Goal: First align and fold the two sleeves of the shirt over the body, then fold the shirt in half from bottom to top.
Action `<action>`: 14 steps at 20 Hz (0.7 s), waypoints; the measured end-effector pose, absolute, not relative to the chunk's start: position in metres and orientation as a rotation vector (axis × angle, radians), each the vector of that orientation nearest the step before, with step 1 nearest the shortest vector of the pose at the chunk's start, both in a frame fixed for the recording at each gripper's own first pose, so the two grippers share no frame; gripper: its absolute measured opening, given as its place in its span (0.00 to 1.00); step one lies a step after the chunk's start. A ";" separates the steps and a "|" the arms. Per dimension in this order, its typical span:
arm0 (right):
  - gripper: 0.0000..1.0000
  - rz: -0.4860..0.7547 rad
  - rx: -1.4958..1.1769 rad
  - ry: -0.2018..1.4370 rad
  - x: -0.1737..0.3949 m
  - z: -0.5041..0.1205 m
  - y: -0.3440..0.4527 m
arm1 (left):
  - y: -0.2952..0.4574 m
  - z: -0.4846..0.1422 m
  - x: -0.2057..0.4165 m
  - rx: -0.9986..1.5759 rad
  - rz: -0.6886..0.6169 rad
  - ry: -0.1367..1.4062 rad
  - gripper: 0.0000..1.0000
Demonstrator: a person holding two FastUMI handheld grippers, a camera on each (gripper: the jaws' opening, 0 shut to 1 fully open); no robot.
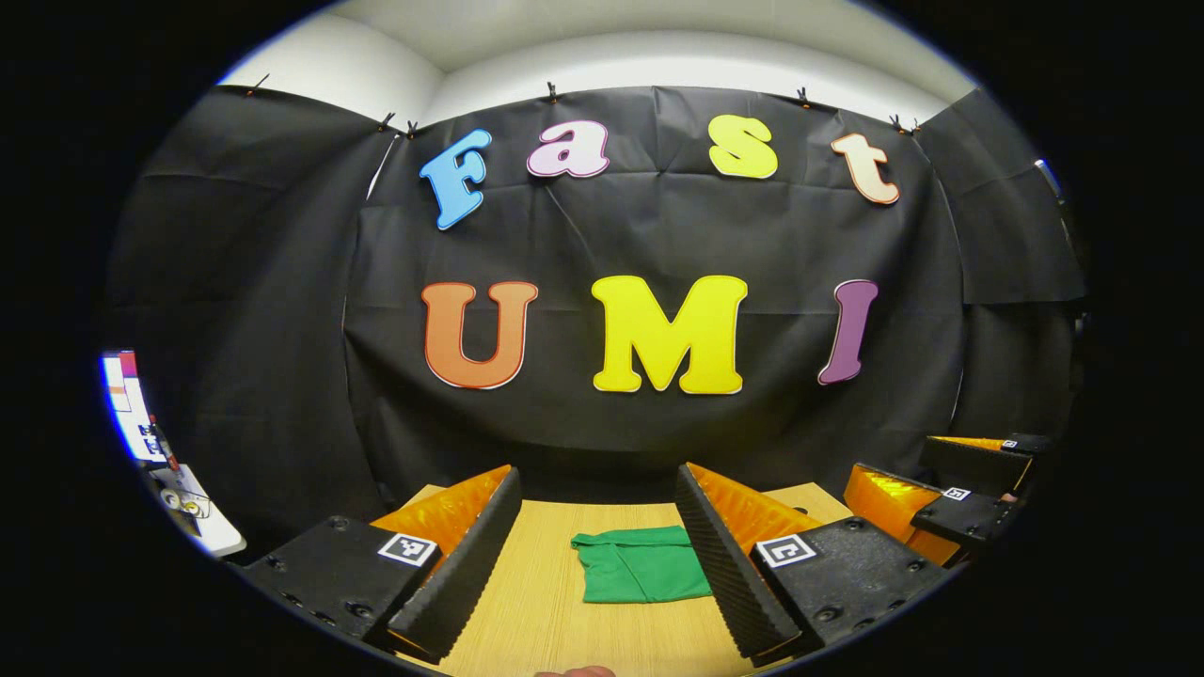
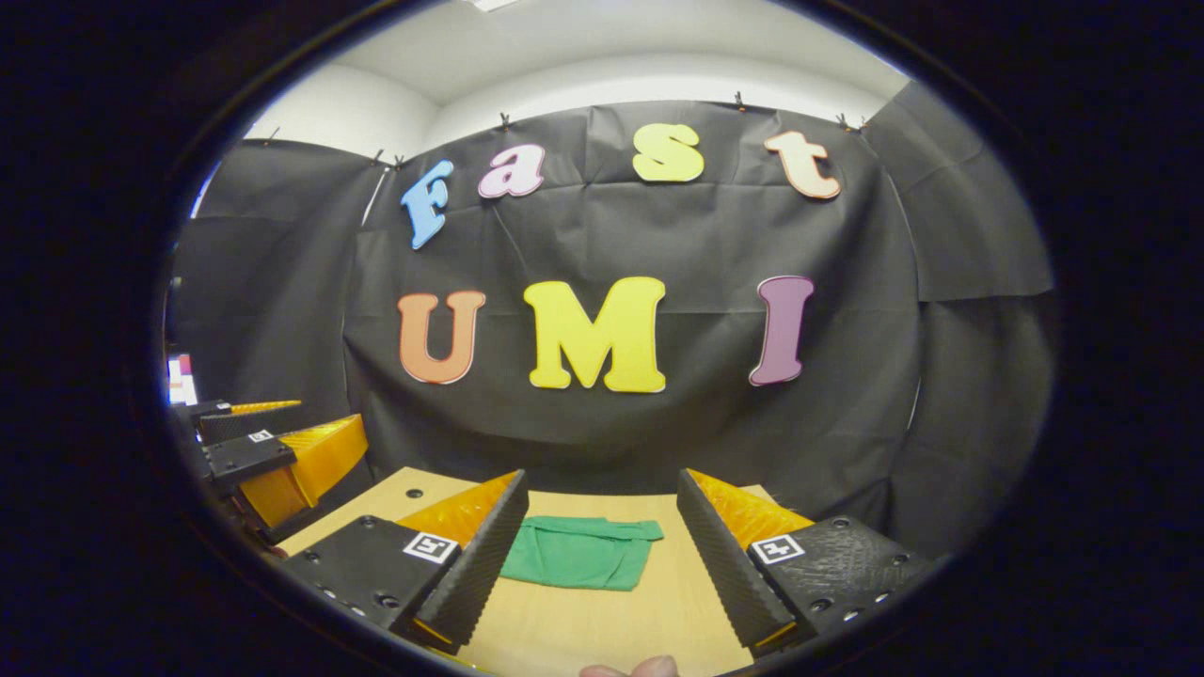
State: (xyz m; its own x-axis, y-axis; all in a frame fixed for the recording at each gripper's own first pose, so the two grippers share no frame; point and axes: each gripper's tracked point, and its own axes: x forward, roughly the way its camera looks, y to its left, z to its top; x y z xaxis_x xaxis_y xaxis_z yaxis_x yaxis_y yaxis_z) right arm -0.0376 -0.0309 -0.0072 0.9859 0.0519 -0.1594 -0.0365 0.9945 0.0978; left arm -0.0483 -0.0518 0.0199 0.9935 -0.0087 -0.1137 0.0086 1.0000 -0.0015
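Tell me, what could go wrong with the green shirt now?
The shirt looks already folded into a small bundle on the table, and both the left gripper and the right gripper are open, holding nothing. Two risks: its edges look a bit uneven in the right gripper view, so the fold may loosen. Also, a gripper dipping low could snag the cloth and drag it open.

A plain green shirt lies on a pale wood-grain table before black cloth.
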 end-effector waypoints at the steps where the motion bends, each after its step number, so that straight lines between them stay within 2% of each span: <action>1: 0.97 0.047 0.091 0.165 -0.038 -0.008 -0.031 | -0.053 0.019 -0.049 0.003 -0.008 0.116 1.00; 14: 0.97 0.055 0.088 0.163 -0.043 -0.011 -0.042 | -0.060 0.015 -0.059 0.015 0.015 0.120 1.00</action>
State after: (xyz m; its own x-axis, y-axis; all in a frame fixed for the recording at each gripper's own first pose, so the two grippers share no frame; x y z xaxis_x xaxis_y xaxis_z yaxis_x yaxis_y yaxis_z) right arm -0.0430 -0.0415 -0.0108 0.9853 0.0614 -0.1594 -0.0470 0.9946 0.0923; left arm -0.0589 -0.0601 0.0151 0.9927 0.0161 -0.1192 -0.0143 0.9998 0.0162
